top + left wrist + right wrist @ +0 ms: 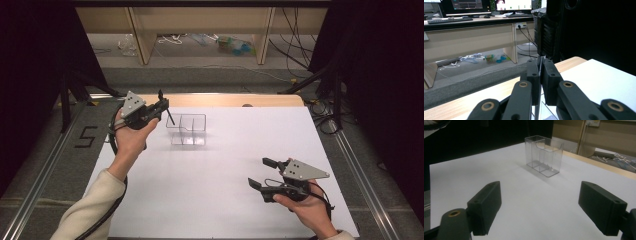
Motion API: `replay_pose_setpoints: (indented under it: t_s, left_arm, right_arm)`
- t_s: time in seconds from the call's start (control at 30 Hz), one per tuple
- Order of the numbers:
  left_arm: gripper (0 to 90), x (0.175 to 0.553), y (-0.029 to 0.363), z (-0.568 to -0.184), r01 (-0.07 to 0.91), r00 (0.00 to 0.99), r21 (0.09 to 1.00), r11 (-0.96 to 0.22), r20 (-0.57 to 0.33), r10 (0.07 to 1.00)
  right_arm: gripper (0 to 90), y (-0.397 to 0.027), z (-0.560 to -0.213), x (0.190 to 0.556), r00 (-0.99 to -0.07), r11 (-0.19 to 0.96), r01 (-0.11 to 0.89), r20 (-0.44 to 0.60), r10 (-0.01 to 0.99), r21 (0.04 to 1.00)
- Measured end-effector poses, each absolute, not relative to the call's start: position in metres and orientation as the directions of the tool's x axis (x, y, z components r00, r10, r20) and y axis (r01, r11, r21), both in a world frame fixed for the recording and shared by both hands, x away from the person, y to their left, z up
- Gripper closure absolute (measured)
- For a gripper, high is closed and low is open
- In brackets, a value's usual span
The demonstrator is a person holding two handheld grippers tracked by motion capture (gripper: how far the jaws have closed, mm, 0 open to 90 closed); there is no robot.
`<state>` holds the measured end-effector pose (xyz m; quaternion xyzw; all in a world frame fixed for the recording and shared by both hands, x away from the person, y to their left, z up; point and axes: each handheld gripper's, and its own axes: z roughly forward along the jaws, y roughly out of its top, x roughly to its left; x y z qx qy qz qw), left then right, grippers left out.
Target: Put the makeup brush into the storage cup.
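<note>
Clear plastic box (pixel 188 129), split into compartments, stands upright and empty at the far left of the white tabletop (pixel 225 200). The left tool (pixel 161 106) is closed on a thin dark stick, hanging just above the box, apparently not yet dropped in. The right tool (pixel 263 173) waits near right, wide open, empty.

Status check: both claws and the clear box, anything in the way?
Left claw shut, raised beside clear box. Right claw open, holding nothing. Box upright on white table, untouched. Nothing between right claw and box.
</note>
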<state>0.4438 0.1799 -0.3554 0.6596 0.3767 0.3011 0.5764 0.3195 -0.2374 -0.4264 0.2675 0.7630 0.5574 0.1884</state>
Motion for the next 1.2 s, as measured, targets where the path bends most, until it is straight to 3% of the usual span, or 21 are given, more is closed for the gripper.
replay_pose_setpoints:
  t_s: [1.2]
  left_arm:
    - [85.0, 0.4514, 0.1772, -0.3606, 0.148, 0.523, 0.987, -0.057, -0.029, 0.852]
  right_arm:
    - [19.7, -0.2374, -0.4267, 0.3196, -0.785, 0.238, 0.199, 0.009, 0.619, 0.951]
